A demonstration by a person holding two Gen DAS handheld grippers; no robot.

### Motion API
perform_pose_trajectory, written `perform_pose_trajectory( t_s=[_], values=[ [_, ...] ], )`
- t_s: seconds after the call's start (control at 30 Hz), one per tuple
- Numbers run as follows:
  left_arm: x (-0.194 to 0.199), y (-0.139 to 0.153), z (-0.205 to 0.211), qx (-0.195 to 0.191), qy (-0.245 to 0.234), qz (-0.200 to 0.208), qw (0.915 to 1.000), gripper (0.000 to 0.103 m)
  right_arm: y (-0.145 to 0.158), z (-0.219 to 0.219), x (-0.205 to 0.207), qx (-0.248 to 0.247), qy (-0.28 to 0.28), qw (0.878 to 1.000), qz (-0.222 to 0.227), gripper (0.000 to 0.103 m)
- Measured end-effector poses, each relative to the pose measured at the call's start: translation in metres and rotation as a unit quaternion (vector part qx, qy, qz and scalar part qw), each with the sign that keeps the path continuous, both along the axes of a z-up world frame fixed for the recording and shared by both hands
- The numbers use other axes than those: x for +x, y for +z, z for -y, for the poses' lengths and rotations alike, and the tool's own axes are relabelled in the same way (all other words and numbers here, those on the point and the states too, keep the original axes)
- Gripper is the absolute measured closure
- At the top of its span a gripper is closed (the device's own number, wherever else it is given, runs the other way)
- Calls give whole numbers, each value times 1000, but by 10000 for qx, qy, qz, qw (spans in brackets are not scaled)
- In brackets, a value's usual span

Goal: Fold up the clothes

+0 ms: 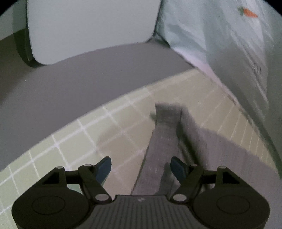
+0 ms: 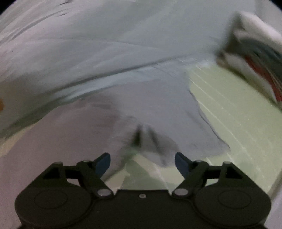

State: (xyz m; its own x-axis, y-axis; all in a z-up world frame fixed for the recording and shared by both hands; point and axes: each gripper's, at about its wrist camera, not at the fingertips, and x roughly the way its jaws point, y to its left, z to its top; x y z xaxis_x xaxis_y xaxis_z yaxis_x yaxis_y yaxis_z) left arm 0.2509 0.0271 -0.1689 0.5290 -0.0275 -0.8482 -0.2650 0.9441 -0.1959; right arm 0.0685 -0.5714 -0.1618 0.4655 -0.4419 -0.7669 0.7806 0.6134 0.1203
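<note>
A pale blue-white garment with a small orange carrot print lies on the green checked table cover at the right in the left wrist view. My left gripper is open and empty above a grey strip beside the garment's edge. In the right wrist view the same garment fills most of the frame, blurred. My right gripper is open and empty just above a fold of the cloth near its lower edge.
A white cushion-like object stands on a grey surface beyond the table edge. A blurred folded item with red and dark stripes lies at the right on the green cover.
</note>
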Motion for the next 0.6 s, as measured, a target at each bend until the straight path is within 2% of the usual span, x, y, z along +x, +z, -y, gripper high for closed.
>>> perform_pose_trajectory(
  t_s=[0.17, 0.27, 0.37, 0.47, 0.6],
  values=[
    [-15, -5, 19, 749, -345, -108, 9965, 26, -2, 5, 1, 120, -245, 9996, 41, 17],
    [-20, -6, 17, 1138, -337, -281, 9925, 14, -1, 6, 2, 70, -225, 9997, -4, 17],
    [-27, -4, 14, 1573, -381, -409, 9860, 12, 2, 9, -3, 45, -261, 9996, -3, 16],
    [-36, -2, 13, 2139, -507, -367, 9748, 7, 3, 10, -18, 80, -364, 9993, 38, 15],
    [-44, 4, 7, 2418, -431, -386, 9686, 7, 5, 7, -49, 107, -450, 9989, 29, 12]
  ],
)
